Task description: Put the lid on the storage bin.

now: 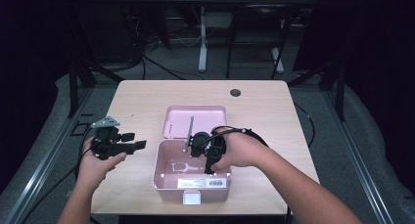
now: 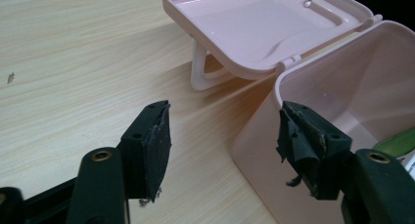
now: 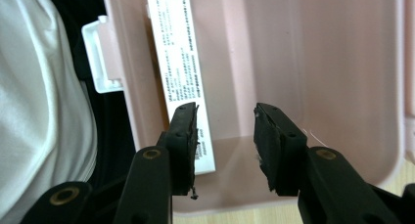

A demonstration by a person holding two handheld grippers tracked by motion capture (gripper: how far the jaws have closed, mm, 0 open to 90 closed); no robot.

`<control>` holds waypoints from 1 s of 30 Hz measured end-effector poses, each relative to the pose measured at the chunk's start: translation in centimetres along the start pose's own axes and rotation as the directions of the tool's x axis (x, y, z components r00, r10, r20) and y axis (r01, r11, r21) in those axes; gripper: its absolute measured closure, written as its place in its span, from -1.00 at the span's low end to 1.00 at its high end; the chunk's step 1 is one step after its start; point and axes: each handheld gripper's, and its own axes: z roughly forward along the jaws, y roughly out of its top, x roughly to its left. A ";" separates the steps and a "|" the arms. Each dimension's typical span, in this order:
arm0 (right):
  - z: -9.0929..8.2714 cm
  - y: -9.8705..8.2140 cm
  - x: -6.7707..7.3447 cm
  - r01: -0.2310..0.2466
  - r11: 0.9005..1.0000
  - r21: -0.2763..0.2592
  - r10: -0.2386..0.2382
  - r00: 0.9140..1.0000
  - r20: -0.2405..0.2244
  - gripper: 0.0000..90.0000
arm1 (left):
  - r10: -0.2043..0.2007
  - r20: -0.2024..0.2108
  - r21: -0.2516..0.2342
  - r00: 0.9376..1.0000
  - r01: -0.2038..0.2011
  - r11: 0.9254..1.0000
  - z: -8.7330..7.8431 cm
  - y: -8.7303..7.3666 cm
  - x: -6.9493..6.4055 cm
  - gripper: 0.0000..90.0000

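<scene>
Across the middle of the high view spreads the pale wooden tabletop, and at its lower centre sits the pink box, open, its lid lying flat behind it toward the upper part of the frame. A white label strip runs along the box's near wall, and a white latch sticks out from that wall at the bottom edge.

My right gripper hangs over the box's open mouth, just right of centre. Seen from the right gripper view, my fingers stand partly apart with nothing between them, pointing into the bare pink interior, the label just beside my left-hand finger.

My left gripper hovers at the left of the frame, beside the box and apart from it. Its fingers are spread wide and hold nothing; the box's corner shows behind my right-hand finger, though I cannot tell whether they touch.

Something green, perhaps a small object, peeks from the box at the right edge.
</scene>
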 end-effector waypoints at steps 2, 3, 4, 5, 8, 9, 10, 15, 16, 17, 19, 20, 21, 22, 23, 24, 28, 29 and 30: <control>-0.2 -0.4 -0.3 -0.018 1.000 -0.012 0.018 1.000 0.007 0.33 | 0.002 0.004 -0.001 1.000 -0.002 1.000 0.0 0.0 -0.1 -0.24; -0.3 -0.5 -0.3 -0.024 1.000 -0.014 0.024 1.000 0.008 0.32 | 0.010 0.012 0.000 1.000 -0.010 1.000 0.0 0.0 -0.1 -0.27; -0.4 -0.7 -0.5 -0.030 0.999 -0.018 0.030 0.999 0.013 0.31 | 0.011 0.016 0.002 1.000 -0.011 1.000 0.0 0.0 -0.1 -0.31; -0.5 -0.8 -0.5 -0.034 0.999 -0.022 0.034 0.999 0.017 0.31 | 0.015 0.017 0.010 1.000 -0.015 1.000 0.0 0.1 -0.2 -0.32; -0.7 -1.3 -0.9 -0.047 0.998 -0.042 0.048 0.998 0.039 0.26 | 0.036 0.017 0.018 0.999 -0.036 0.999 0.2 0.1 -0.5 -0.32; -0.9 -1.5 -1.1 -0.057 0.997 -0.050 0.059 0.997 0.048 0.25 | 0.046 0.019 0.024 0.999 -0.047 0.999 0.2 0.2 -0.6 -0.32; -1.0 -1.7 -1.4 -0.072 0.995 -0.061 0.076 0.996 0.053 0.24 | 0.054 0.014 0.020 0.998 -0.055 0.998 0.3 0.2 -0.7 -0.32; -1.6 -2.4 -2.3 -0.121 0.990 -0.079 0.125 0.991 0.053 0.22 | 0.067 0.017 0.021 0.998 -0.068 0.997 0.3 0.3 -1.0 -0.24; -1.6 -2.5 -2.4 -0.126 0.989 -0.081 0.131 0.990 0.055 0.22 | 0.067 0.017 0.019 0.998 -0.067 0.998 0.3 0.2 -1.1 -0.23; -1.7 -2.7 -2.5 -0.134 0.988 -0.082 0.139 0.988 0.061 0.22 | 0.074 0.021 0.019 0.997 -0.075 0.997 0.3 0.2 -1.1 -0.19; -1.8 -2.9 -2.8 -0.152 0.985 -0.086 0.158 0.985 0.065 0.22 | 0.082 0.023 0.012 0.996 -0.082 0.997 0.4 0.2 -1.3 -0.14; -2.0 -3.1 -2.9 -0.168 0.981 -0.093 0.174 0.982 0.065 0.23 | 0.082 0.031 0.016 0.996 -0.082 0.996 0.4 0.2 -1.4 -0.13; -2.0 -3.2 -3.1 -0.173 0.980 -0.101 0.180 0.982 0.064 0.23 | 0.087 0.033 0.012 0.996 -0.087 0.996 0.5 0.2 -1.4 -0.09; -2.1 -3.3 -3.2 -0.180 0.977 -0.113 0.188 0.980 0.067 0.23 | 0.081 0.039 0.010 0.996 -0.082 0.997 0.5 0.2 -1.5 -0.08; -2.2 -3.5 -3.4 -0.191 0.974 -0.125 0.200 0.977 0.068 0.22 | 0.079 0.042 0.006 0.996 -0.079 0.997 0.5 0.2 -1.5 -0.07; -2.3 -3.6 -3.6 -0.197 0.972 -0.131 0.207 0.976 0.073 0.22 | 0.085 0.050 0.005 0.995 -0.086 0.996 0.5 0.2 -1.5 -0.05; -2.3 -4.7 -4.6 -0.260 0.946 -0.194 0.279 0.957 0.076 0.21 | 0.093 0.054 -0.020 0.994 -0.092 0.996 0.6 0.1 -1.7 -0.03; -2.3 -4.9 -4.8 -0.272 0.941 -0.203 0.293 0.952 0.083 0.20 | 0.097 0.057 -0.025 0.994 -0.096 0.995 0.7 0.1 -1.7 -0.03; -2.3 -5.2 -5.1 -0.279 0.935 -0.220 0.305 0.948 0.091 0.20 | 0.101 0.059 -0.032 0.993 -0.099 0.995 0.7 0.0 -1.8 -0.03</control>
